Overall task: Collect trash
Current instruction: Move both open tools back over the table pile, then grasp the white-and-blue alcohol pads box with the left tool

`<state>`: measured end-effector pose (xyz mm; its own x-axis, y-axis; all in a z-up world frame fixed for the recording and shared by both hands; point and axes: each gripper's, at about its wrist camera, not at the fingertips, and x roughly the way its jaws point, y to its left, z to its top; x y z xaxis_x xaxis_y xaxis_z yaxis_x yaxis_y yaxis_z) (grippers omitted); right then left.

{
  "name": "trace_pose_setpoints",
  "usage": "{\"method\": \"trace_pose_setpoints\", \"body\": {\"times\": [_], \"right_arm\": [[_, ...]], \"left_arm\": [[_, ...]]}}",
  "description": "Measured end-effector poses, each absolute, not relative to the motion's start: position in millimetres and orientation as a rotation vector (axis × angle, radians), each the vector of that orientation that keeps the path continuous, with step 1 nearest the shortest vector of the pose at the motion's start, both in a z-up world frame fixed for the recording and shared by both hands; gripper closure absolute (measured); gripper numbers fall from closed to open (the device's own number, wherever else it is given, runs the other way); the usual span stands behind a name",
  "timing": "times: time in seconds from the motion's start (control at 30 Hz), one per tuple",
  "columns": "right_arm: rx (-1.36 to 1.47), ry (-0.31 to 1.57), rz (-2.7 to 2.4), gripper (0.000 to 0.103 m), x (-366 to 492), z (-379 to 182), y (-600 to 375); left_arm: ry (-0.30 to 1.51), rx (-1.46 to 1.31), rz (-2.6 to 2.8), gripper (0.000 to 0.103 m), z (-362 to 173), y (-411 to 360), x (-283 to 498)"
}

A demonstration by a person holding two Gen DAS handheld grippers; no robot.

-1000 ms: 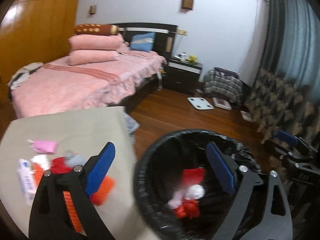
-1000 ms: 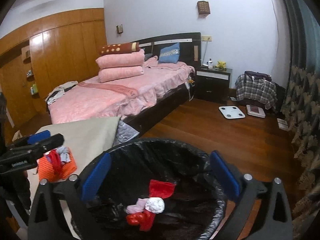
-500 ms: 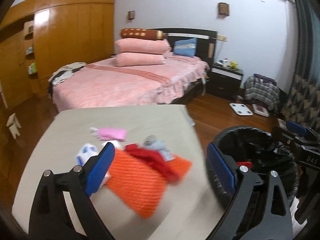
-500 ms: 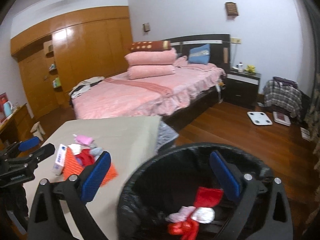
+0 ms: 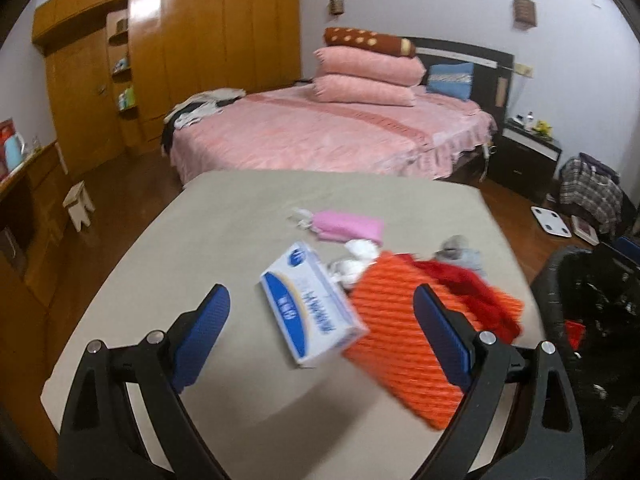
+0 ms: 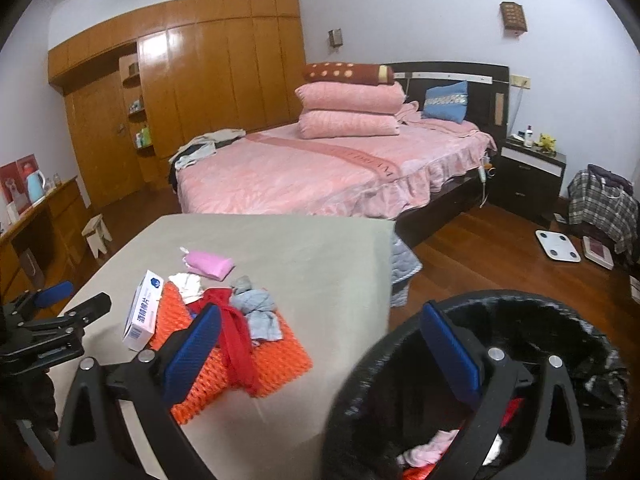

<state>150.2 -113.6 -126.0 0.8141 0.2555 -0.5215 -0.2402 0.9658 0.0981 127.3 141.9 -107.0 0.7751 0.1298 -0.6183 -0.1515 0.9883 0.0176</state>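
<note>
A pile of trash lies on the beige table: a white-and-blue box, an orange mesh pad, a red strip, a grey cloth, white crumpled paper and a pink pack. My left gripper hovers open just above the box, nothing in it. The right gripper is open and empty between the orange pad and the black-lined bin, which holds red and pink scraps. The left gripper shows at the far left.
A pink bed stands behind the table, wooden wardrobes along the left wall. A small stool sits on the wood floor at left. A nightstand, a white scale and a plaid bag are to the right.
The left gripper swung left from over the bin to over the trash pile on the table. The right gripper also turned left, so the bin slid toward its right edge.
</note>
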Motion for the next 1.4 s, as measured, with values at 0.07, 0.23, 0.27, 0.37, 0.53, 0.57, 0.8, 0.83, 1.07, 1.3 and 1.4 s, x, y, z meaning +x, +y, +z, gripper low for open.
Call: {"method": "trace_pose_setpoints", "body": {"times": [0.07, 0.23, 0.27, 0.37, 0.53, 0.57, 0.8, 0.83, 1.07, 1.3, 1.4], "right_arm": [[0.018, 0.569, 0.274, 0.006, 154, -130, -105], [-0.016, 0.579, 0.3, 0.006, 162, -137, -85], [-0.023, 0.58, 0.303, 0.006, 163, -138, -83], [-0.042, 0.583, 0.308, 0.006, 165, -141, -77], [-0.045, 0.598, 0.305, 0.006, 169, -145, -75], [-0.046, 0.6, 0.305, 0.006, 169, -146, -75], [-0.047, 0.601, 0.306, 0.006, 170, -147, -76], [-0.047, 0.6, 0.307, 0.006, 171, -147, -76], [-0.047, 0.592, 0.327, 0.006, 167, -145, -71], [-0.054, 0.603, 0.358, 0.006, 160, -149, -57], [-0.063, 0.605, 0.37, 0.006, 158, -151, -51]], "left_arm": [[0.683, -0.052, 0.161, 0.013, -114, 152, 135], [0.734, -0.077, 0.157, 0.013, -135, 165, 154], [0.741, -0.079, 0.155, 0.014, -138, 167, 156], [0.776, -0.099, 0.148, 0.017, -151, 169, 164], [0.814, -0.158, 0.129, 0.02, -165, 172, 173], [0.823, -0.169, 0.123, 0.021, -168, 172, 175], [0.847, -0.233, 0.088, 0.04, -178, 173, 177], [0.84, -0.233, 0.091, 0.04, -177, 173, 175], [0.81, -0.167, 0.124, 0.042, -156, 173, 156], [0.884, -0.114, 0.149, 0.042, -166, 189, 141], [0.891, -0.121, 0.159, 0.034, -171, 195, 141]]}}
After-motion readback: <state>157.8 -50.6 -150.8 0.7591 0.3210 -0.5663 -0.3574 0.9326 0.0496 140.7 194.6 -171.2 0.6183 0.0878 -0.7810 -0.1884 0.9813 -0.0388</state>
